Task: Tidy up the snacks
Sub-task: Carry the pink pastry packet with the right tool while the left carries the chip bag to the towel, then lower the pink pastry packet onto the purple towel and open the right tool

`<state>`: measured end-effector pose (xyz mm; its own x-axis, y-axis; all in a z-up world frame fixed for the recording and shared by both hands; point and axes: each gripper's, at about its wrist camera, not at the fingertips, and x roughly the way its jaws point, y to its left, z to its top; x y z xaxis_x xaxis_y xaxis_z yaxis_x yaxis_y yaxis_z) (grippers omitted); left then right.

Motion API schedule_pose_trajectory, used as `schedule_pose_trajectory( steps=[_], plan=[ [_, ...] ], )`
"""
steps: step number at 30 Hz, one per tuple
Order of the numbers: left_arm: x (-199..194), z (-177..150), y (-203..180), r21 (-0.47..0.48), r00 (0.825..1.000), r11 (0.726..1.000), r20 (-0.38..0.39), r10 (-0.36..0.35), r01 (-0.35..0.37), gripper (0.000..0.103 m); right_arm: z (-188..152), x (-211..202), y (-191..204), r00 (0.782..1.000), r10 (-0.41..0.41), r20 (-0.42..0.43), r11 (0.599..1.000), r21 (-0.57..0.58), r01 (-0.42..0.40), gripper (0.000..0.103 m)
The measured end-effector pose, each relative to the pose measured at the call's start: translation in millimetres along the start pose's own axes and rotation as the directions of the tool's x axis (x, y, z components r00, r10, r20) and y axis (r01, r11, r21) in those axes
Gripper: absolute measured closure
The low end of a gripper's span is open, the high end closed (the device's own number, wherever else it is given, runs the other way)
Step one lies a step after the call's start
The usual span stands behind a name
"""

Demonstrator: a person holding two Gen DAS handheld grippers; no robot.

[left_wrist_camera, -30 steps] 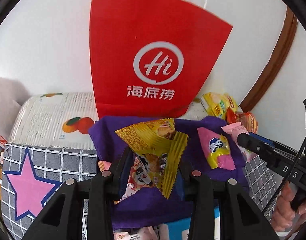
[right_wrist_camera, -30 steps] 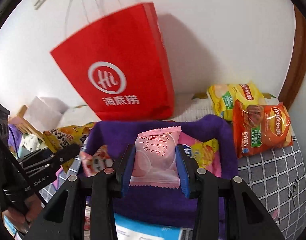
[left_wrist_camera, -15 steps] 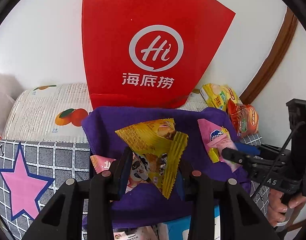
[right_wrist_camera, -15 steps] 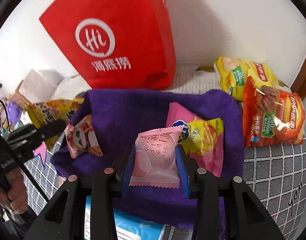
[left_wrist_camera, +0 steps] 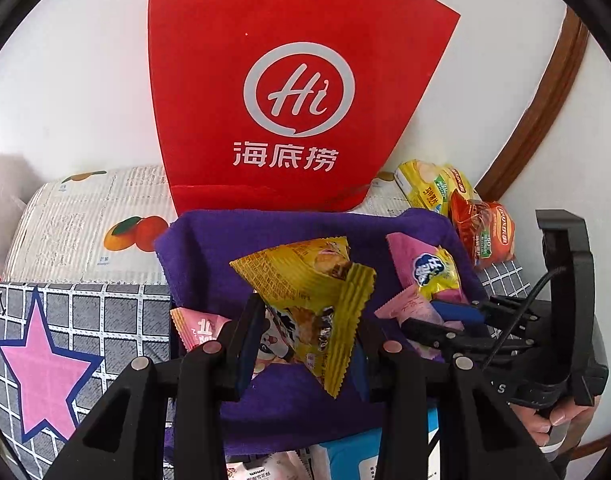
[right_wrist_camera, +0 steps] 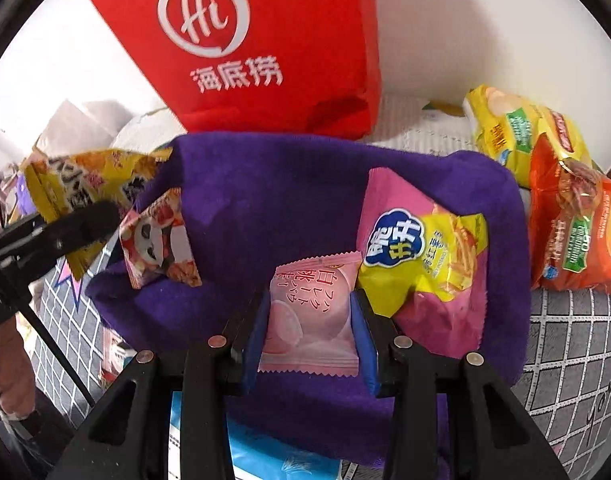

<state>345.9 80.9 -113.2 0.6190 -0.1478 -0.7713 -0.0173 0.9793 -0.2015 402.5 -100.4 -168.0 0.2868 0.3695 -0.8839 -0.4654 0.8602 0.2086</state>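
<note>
We see the left gripper (left_wrist_camera: 305, 332) low centre of the left wrist view, tilted down over the purple towel (left_wrist_camera: 209, 252), jaws clamped on a yellow triangular snack packet (left_wrist_camera: 305, 280) that sticks up above the pads. The right gripper (right_wrist_camera: 309, 332) sits low centre of the right wrist view, angled steeply down, jaws squeezed onto a small pink peach packet (right_wrist_camera: 313, 312) just over the towel (right_wrist_camera: 273, 184), right beside a pink-and-yellow fries packet (right_wrist_camera: 425, 256) lying on it.

In the left wrist view the right gripper (left_wrist_camera: 433, 320) shows at right of frame with the pink peach packet (left_wrist_camera: 409, 308) in its tips, the holding hand (left_wrist_camera: 553, 420) at lower right. In the right wrist view the left gripper (right_wrist_camera: 85, 224) pokes in from the left edge carrying the yellow packet (right_wrist_camera: 81, 188), with a hand (right_wrist_camera: 9, 368) at lower left.

Only the left wrist view gives us the pink star (left_wrist_camera: 45, 356) on the grey checked cloth (left_wrist_camera: 113, 308) at lower left and the fruit-print sheet (left_wrist_camera: 85, 232) behind it. Only the right wrist view shows the panda-face packet (right_wrist_camera: 157, 240) in full on the towel's left side, plus clutter at far left, too blurred to name.

Both views show the red paper bag (left_wrist_camera: 297, 92) standing behind the towel, and the yellow chip bag (right_wrist_camera: 509, 132) and orange chip bag (right_wrist_camera: 577, 232) at right of the towel. A blue-and-white item (right_wrist_camera: 265, 456) pokes out below the towel at bottom of frame; we cannot tell what it is.
</note>
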Motion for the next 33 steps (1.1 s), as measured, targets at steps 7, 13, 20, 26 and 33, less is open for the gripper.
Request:
schedule_pose_trajectory(
  steps=[7,13,20,26,33],
  plan=[
    [1,-1,0,0.000,1.000,1.000,-0.002,-0.001,0.001,0.067,-3,13,5,0.999,-0.032,-0.032,0.999,-0.025,0.031,0.062],
    [-2,-1,-5,0.014,1.000,1.000,0.004,-0.002,0.002,0.067,-2,22,3,0.998,-0.025,-0.059,1.000,-0.020,0.024,0.062],
    [1,-3,-7,0.016,1.000,1.000,-0.005,-0.003,0.003,0.067,-3,33,-4,0.996,-0.013,-0.084,1.000,0.001,0.013,0.059],
    [1,-2,-7,0.017,1.000,1.000,-0.005,-0.005,0.005,0.067,-2,46,-4,0.990,-0.046,-0.130,0.999,-0.013,0.044,0.049],
    [-3,0,-5,0.012,1.000,1.000,0.006,0.005,-0.005,0.067,-1,37,8,0.994,-0.049,-0.093,0.999,-0.027,0.047,0.046]
  ],
)
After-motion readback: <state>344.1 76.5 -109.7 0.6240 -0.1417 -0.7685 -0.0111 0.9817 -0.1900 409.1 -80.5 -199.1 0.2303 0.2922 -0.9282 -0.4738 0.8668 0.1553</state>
